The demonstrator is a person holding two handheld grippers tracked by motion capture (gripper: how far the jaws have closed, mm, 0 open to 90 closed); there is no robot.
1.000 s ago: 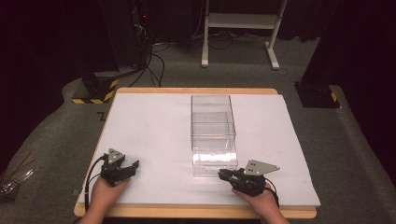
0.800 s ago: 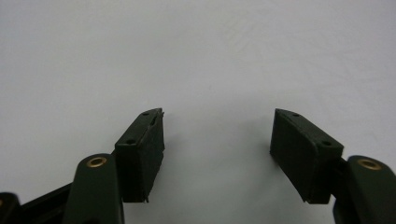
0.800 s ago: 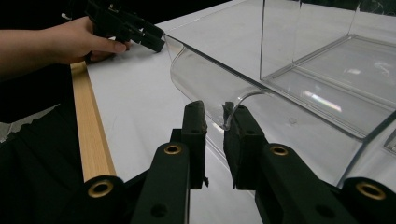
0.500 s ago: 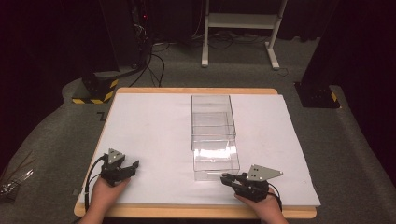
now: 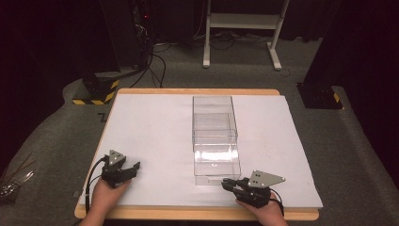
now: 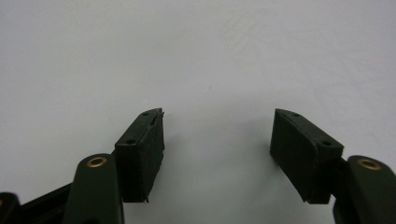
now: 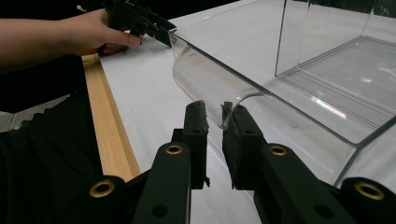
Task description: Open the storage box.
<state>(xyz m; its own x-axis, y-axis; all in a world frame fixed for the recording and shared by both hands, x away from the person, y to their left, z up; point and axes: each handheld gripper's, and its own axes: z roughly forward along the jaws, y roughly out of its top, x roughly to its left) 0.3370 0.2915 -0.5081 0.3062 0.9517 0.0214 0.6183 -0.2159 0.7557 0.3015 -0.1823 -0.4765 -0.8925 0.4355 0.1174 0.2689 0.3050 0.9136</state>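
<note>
Clear drawer (image 5: 216, 162) sits pulled partway out of a clear box (image 5: 213, 117) at table centre; the drawer's curved front lip faces 6 o'clock, toward the person. White sheet (image 5: 155, 127) covers most of the table (image 5: 197, 91), wood edge showing round it.

Right gripper (image 5: 230, 184) is at 5 o'clock of the drawer, near the front table edge, jaws pointing at 9 o'clock. In the right gripper view its jaws (image 7: 215, 126) are nearly closed with a thin gap left, right at the corner of the drawer's lip (image 7: 224, 84); one pad appears to touch the lip end, but a real grip on it cannot be told. Grey plate on top, right hand (image 5: 263, 212) behind it.

Left gripper (image 5: 134, 167) is at 8 o'clock of the drawer, well apart from it, resting low over the sheet. Jaws wide open, nothing between them, just white sheet in the left gripper view (image 6: 217, 135). Left hand (image 5: 106, 195) holds it from 6 o'clock; cable loops off its left side.
</note>
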